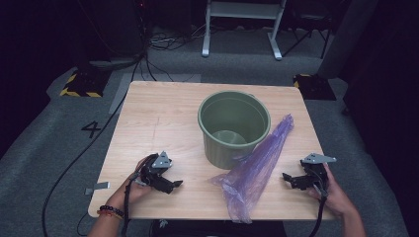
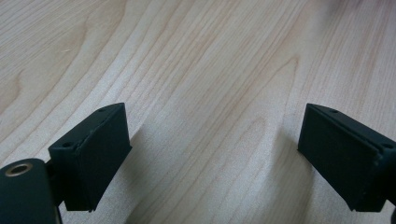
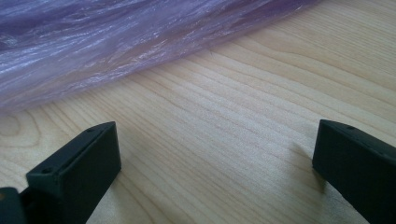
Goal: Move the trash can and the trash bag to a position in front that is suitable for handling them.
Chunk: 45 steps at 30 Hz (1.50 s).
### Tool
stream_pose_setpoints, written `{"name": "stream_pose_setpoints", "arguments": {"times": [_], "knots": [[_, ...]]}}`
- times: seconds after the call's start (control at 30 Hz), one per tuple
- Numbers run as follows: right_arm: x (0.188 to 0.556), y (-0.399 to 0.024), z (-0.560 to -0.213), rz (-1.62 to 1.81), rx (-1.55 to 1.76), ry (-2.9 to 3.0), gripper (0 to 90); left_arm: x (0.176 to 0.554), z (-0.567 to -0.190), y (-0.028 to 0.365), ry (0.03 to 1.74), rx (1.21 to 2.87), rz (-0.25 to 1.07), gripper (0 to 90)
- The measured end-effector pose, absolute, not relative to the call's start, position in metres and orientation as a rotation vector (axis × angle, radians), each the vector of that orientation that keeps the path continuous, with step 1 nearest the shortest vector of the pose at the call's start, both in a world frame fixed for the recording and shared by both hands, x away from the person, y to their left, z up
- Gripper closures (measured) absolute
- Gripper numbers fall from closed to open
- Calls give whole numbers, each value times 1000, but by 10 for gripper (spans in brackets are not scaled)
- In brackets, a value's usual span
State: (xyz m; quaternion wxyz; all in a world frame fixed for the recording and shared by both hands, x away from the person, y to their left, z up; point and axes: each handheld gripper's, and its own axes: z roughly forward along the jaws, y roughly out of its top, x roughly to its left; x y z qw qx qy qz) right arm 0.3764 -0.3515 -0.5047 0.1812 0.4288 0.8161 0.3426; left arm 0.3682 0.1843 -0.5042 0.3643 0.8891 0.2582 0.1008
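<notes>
Thin, translucent purple plastic bag [image 1: 254,170], lower centre: light, limp, slippery; best pinched at a bunched fold. Left gripper [image 1: 174,185] and right gripper [image 1: 289,178] both released, empty.

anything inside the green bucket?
The round green plastic bucket looks empty: its bare floor and inner wall show in the high view. The near strip of floor is hidden by its front wall. The crumpled purple plastic bag lies outside.

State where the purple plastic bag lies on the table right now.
In the high view the purple plastic bag lies stretched across the table's right half, leaning against the green bucket, between the two grippers and nearer the right gripper.
</notes>
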Motion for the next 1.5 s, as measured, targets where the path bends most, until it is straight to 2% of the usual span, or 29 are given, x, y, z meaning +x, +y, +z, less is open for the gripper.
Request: {"name": "stream_pose_setpoints", "arguments": {"times": [0.2, 0.37, 0.4, 0.43, 0.47, 0.73, 0.97, 1.33, 1.5], "knots": [[377, -353, -505, 976, 1188, 2319, 12, 368, -504, 184, 674, 2286, 265, 81], [376, -355, -504, 988, 1162, 2333, 54, 369, -504, 183, 669, 2289, 265, 74], [376, -357, -503, 987, 1166, 2318, 115, 369, -505, 183, 669, 2289, 265, 64], [376, -357, -503, 987, 1166, 2318, 115, 369, -505, 183, 669, 2289, 265, 61], [376, -358, -502, 991, 1164, 2307, 168, 369, -505, 183, 670, 2291, 265, 61], [370, -376, -483, 1146, 1161, 2167, 180, 370, -505, 182, 681, 2290, 267, 48], [363, -375, -470, 1194, 1094, 2136, 186, 370, -505, 182, 681, 2290, 267, 47], [361, -355, -452, 1266, 990, 2158, 184, 370, -505, 182, 681, 2290, 266, 47], [364, -327, -442, 1241, 892, 2200, 168, 370, -505, 182, 681, 2290, 266, 47]]}}
